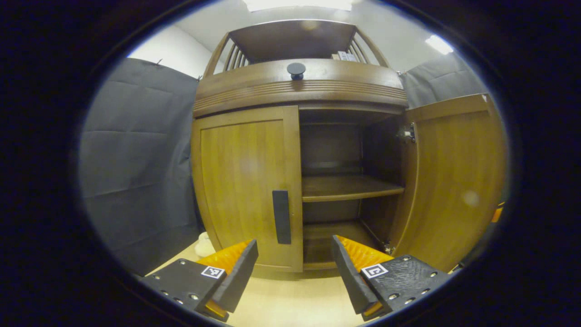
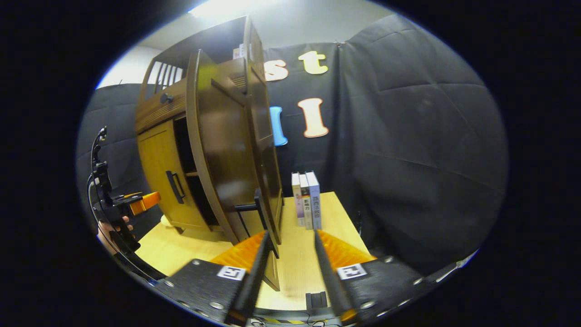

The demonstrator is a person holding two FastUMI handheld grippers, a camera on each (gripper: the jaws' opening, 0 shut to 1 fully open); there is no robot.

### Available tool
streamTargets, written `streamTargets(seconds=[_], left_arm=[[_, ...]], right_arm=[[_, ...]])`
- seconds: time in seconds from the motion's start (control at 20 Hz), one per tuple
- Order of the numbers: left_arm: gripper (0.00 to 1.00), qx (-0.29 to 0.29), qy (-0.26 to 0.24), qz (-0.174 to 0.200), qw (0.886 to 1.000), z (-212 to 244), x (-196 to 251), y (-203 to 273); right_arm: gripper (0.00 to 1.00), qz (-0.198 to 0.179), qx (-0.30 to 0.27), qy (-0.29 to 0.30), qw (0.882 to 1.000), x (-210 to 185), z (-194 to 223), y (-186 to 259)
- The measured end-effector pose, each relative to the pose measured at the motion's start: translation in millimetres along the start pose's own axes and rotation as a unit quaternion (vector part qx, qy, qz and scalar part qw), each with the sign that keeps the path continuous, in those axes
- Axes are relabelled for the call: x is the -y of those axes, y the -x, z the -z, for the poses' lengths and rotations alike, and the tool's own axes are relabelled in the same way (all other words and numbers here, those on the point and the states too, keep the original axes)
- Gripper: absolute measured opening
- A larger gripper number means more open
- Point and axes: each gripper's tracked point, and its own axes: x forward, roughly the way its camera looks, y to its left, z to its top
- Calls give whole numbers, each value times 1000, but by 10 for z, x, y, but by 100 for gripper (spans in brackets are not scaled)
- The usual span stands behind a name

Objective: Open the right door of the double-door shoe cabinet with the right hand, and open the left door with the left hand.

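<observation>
The brown wooden shoe cabinet (image 1: 299, 86) stands straight ahead in the left gripper view. Its left door (image 1: 245, 181) is closed, with a dark upright handle (image 1: 281, 217) near the inner edge. The right door (image 1: 454, 181) is swung wide, baring a shelf (image 1: 349, 187). My left gripper (image 1: 295, 259) is open, low in front of the handle and apart from it. In the right gripper view the right door (image 2: 218, 150) stands edge-on, its handle (image 2: 259, 209) just beyond my left fingertip. My right gripper (image 2: 292, 254) is open. The left gripper (image 2: 138, 202), held by a hand (image 2: 113, 229), hovers before the left door (image 2: 159, 172).
The cabinet rests on a pale wooden table (image 1: 290, 299). Three upright books (image 2: 306, 200) stand against the black cloth wall to the right of the open door. A small white object (image 1: 204, 245) lies by the cabinet's left foot. A round knob (image 1: 296, 70) sits on the top drawer.
</observation>
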Motion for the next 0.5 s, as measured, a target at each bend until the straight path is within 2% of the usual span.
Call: streamTargets(seconds=[0.1, 0.15, 0.25, 0.3, 0.5], left_arm=[[93, 3, -4, 11, 1000, -41, -66, -234], [93, 4, -5, 15, 1000, -49, -104, -340], [93, 7, -5, 25, 1000, -86, -169, -553], [97, 4, -3, 30, 1000, -87, -190, -665], [98, 4, -1, 48, 999, 40, -221, -1057]], right_arm=[[89, 39, 15, -8, 999, 79, -21, 61], [94, 55, 20, -10, 998, 110, -35, 84], [91, 75, 27, -11, 997, 127, -29, 160], [92, 84, 31, -10, 996, 135, -36, 188], [92, 107, 40, -17, 993, 38, -25, 355]])
